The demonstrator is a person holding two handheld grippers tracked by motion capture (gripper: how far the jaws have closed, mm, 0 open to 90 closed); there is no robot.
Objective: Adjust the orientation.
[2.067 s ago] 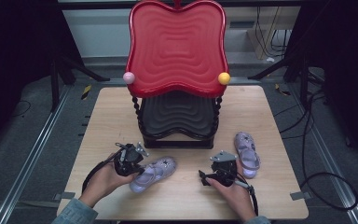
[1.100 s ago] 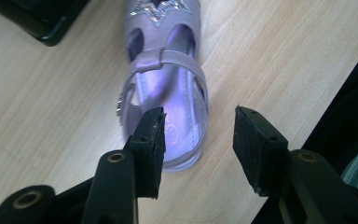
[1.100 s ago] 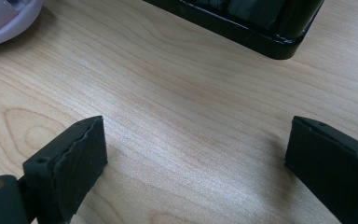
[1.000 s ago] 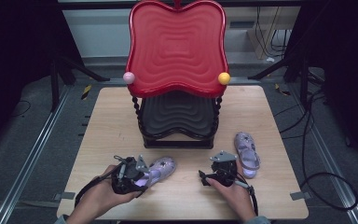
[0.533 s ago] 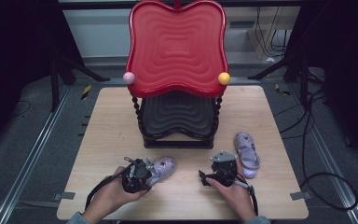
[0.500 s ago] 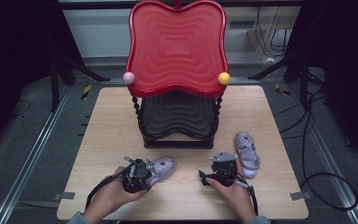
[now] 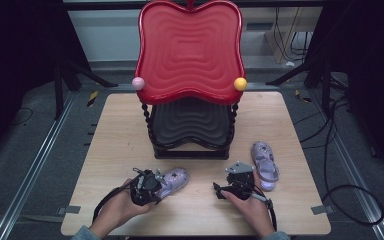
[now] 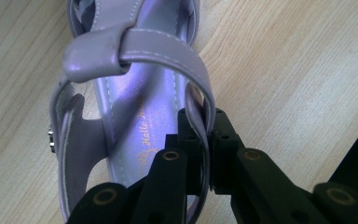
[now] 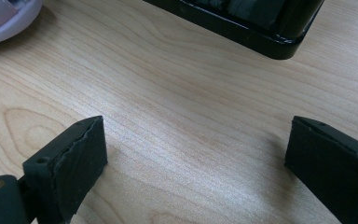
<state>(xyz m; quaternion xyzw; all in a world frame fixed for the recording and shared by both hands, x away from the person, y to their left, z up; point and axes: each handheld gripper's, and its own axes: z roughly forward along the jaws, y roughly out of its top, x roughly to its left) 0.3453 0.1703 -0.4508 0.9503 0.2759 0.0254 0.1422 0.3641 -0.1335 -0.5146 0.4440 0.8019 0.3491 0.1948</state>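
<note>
Left gripper has lowered, jaws just closing on sandal strap.

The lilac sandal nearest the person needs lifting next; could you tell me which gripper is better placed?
Left. The left gripper is shut on the sandal strap, while the right gripper stands open over bare table.
</note>
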